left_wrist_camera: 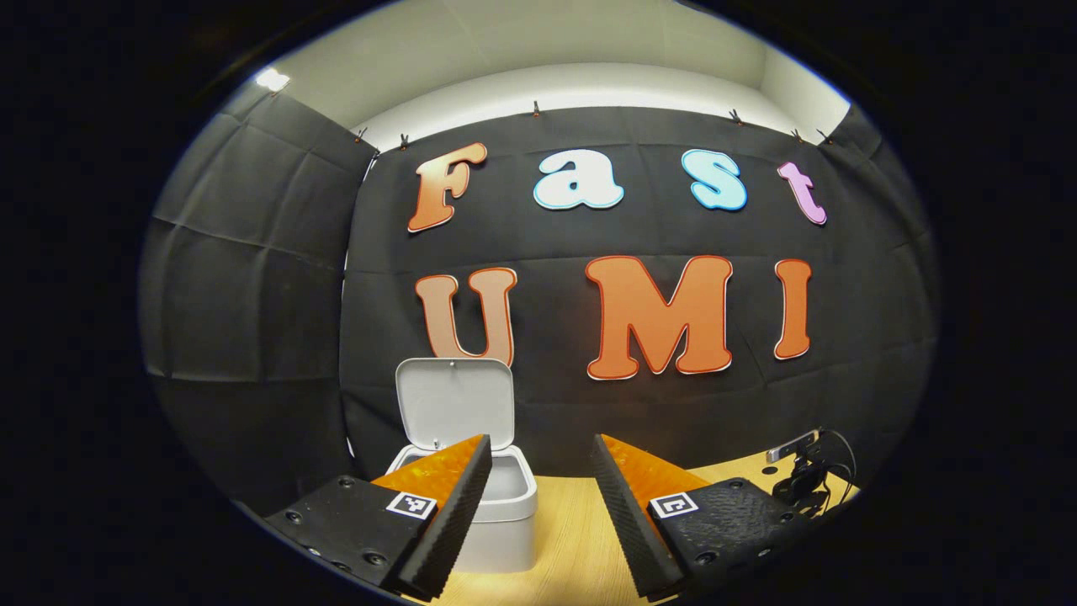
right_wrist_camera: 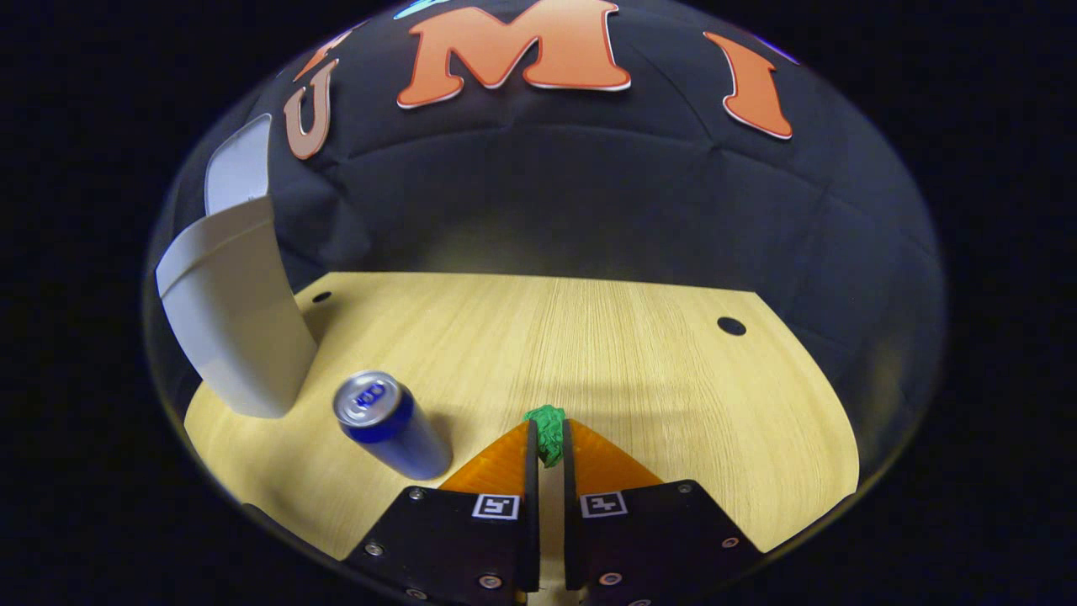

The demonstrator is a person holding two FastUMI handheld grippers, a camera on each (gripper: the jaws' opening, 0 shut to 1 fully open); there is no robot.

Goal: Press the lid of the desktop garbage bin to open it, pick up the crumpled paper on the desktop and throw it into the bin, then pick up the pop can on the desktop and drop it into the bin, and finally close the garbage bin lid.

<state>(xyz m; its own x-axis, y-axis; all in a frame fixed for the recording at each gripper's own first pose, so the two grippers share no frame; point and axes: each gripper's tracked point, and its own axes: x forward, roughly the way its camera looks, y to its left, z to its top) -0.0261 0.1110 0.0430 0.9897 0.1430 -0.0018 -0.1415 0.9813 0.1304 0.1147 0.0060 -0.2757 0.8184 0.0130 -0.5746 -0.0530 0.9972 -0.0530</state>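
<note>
Item 1, right gripper (right_wrist_camera: 547, 438): I see both fingers pinched nearly together on the crumpled paper (right_wrist_camera: 548, 431), a green wad sticking out past the tips. Paper sits low over the desktop (right_wrist_camera: 589, 337); can't tell if it touches the wood.

Item 2, pop can (right_wrist_camera: 389, 422): blue w/ silver top, upright, just left of my right gripper's left finger, apart from it. Print on the can too blurred to read.

Item 3, garbage bin (right_wrist_camera: 231, 320): white, far left in the right gripper view, beyond the can, near the desk's back-left corner. In the left gripper view the bin (left_wrist_camera: 505, 505) stands straight ahead, partly behind the left finger, lid (left_wrist_camera: 455, 402) upright and open against the cloth wall.

Item 4, left gripper (left_wrist_camera: 538, 488): fingers spread wide, nothing between them, held above the desk facing the bin.

Item 5, misc: small camera on a stand w/ cables (left_wrist_camera: 799, 471) at the desk's right edge in the left gripper view. Square black-and-white marker tags on each gripper's fingers; no readable text.
</note>
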